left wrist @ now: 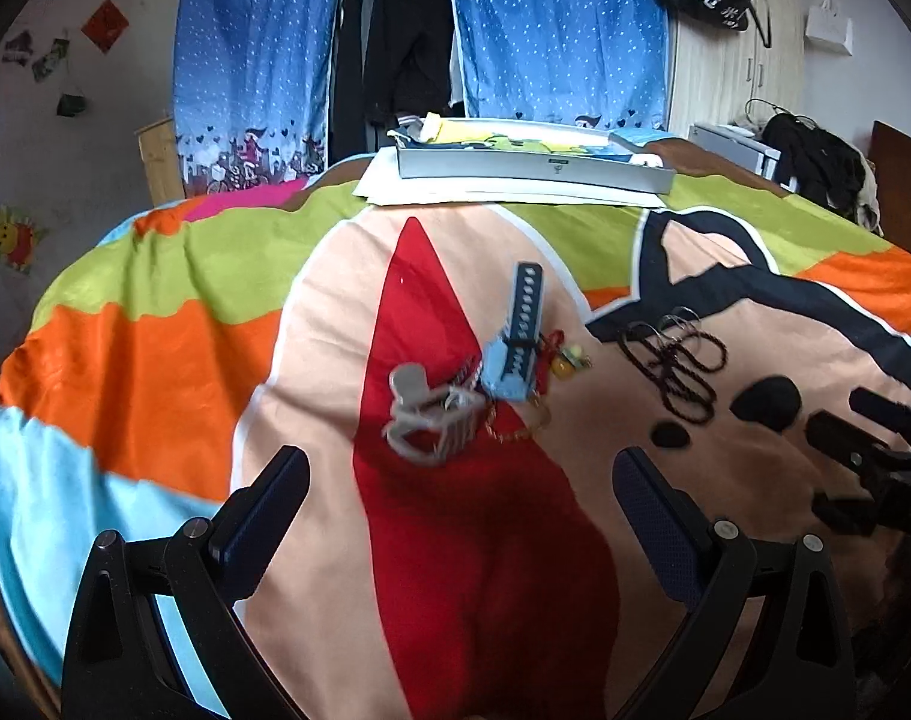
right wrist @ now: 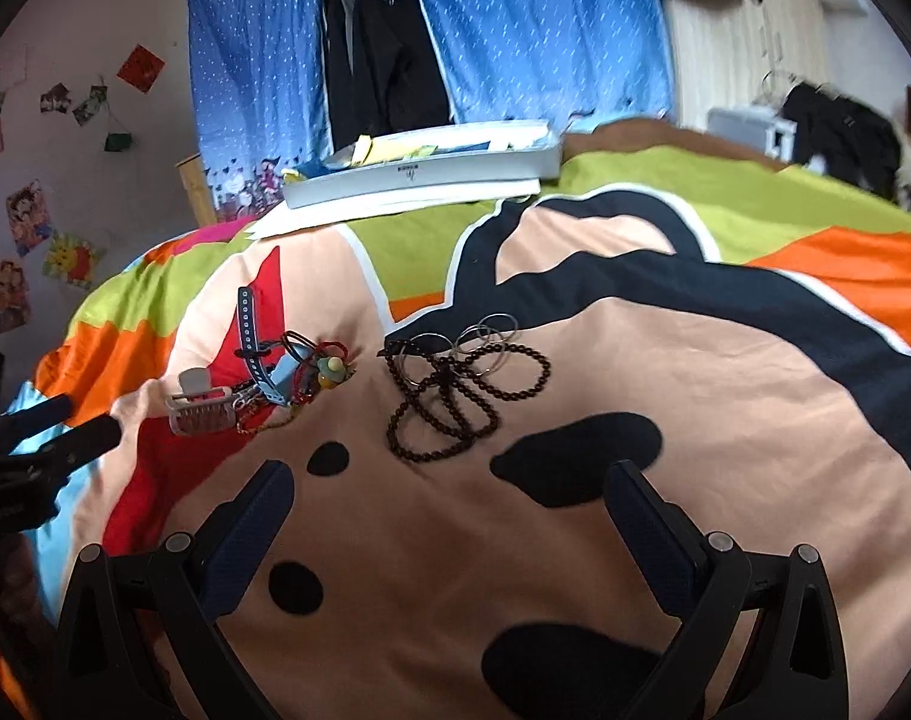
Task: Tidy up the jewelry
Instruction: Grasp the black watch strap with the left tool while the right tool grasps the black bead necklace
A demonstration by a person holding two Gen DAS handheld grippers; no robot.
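A bedroom: a bed is filling both views, covered by a bright patterned quilt (left wrist: 155,360), with blue dotted curtains (left wrist: 263,60) hanging behind and a flat grey box (left wrist: 533,171) sitting on white paper at the quilt's far edge.

The jewelry is lying loose on the quilt in two heaps, well short of the grey box. The nearer-left heap is holding a pale hair claw (left wrist: 431,420), a blue perforated strap (left wrist: 518,330), a thin gold chain (left wrist: 515,429) and small red and yellow trinkets, all tangling together. Just beside it, to the right, dark bead strings (right wrist: 455,402) are looping over a few thin metal rings (right wrist: 491,330).

The left tongs (left wrist: 461,480) are hovering wide open and empty, short of the hair claw. The right tongs (right wrist: 449,498) are likewise gaping and empty, short of the bead strings.

Handling, as judged: everything is looking light. The beads and chain are limp and likely to snag or drag neighbours along; pinching a doubled bunch of strand should be holding better than a single bead. The rings are thin, hard, probably slippery. The claw is stiff; gripping across its body seems safest. The soft quilt is giving underneath, so the tips may be catching fabric.
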